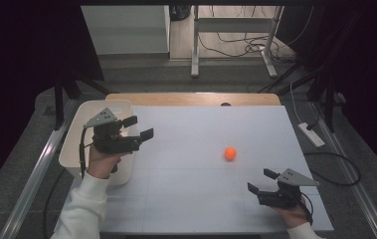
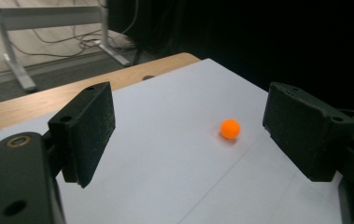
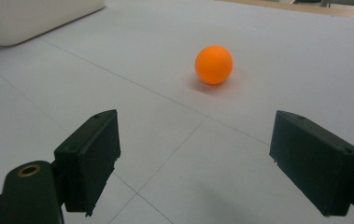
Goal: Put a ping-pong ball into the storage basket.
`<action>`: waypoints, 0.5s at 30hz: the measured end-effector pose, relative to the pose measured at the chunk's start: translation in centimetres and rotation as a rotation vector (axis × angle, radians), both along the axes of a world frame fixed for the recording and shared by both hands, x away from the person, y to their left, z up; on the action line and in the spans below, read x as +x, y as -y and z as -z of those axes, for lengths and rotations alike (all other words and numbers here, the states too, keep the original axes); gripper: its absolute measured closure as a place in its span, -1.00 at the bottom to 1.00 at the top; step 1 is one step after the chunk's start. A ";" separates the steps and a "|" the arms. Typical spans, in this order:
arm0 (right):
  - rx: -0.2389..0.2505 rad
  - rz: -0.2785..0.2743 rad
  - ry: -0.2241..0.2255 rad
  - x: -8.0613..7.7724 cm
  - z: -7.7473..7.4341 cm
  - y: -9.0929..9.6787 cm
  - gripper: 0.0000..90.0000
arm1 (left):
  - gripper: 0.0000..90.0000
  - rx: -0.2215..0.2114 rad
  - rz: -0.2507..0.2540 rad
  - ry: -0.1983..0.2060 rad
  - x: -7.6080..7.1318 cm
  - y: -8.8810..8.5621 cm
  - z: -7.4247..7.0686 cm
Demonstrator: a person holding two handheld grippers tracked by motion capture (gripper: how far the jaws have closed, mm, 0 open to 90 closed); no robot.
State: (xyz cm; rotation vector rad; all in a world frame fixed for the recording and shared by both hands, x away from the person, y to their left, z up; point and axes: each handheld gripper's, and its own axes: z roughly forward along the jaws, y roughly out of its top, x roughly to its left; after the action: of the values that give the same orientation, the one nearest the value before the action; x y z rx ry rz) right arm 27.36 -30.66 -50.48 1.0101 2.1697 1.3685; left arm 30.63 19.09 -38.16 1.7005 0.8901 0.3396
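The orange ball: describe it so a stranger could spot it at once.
Start from the white table sheet, with a white bin at its left edge. The orange ball sits alone right of centre, touching nothing. It is the sole small, round, brightly coloured thing on the sheet.

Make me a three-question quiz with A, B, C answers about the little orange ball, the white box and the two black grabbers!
1. Where is the small round orange ball?
A. inside the white plastic bin
B. on the pale table mat
C. between closed jaws

2. How many orange balls are there?
A. one
B. two
C. three

3. How do the jaws of the black right gripper stand?
A. shut on the ball
B. shut on nothing
C. open, with nothing between them

Answers: 1 B, it rests on the pale table mat, apart from the white plastic bin. 2 A, a single ball appears. 3 C, a wide gap shows between the jaws.
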 end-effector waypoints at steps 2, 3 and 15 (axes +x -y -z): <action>0.000 -0.001 0.001 0.0 0.0 0.0 -0.64 | -0.60 0.003 0.015 -0.001 0.0 0.5 0.1; 0.000 0.000 0.000 0.0 0.0 0.0 -0.64 | -0.60 0.005 0.021 -0.001 -0.1 0.8 0.1; -0.003 -0.001 0.002 0.0 0.0 0.0 -0.64 | -0.60 0.017 0.063 -0.009 0.0 2.6 0.4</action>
State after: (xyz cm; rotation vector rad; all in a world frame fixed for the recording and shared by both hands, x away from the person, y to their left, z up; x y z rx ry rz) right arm 27.38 -30.63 -50.50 1.0067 2.1708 1.3656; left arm 30.67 16.49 -38.58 1.7431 0.8400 0.2987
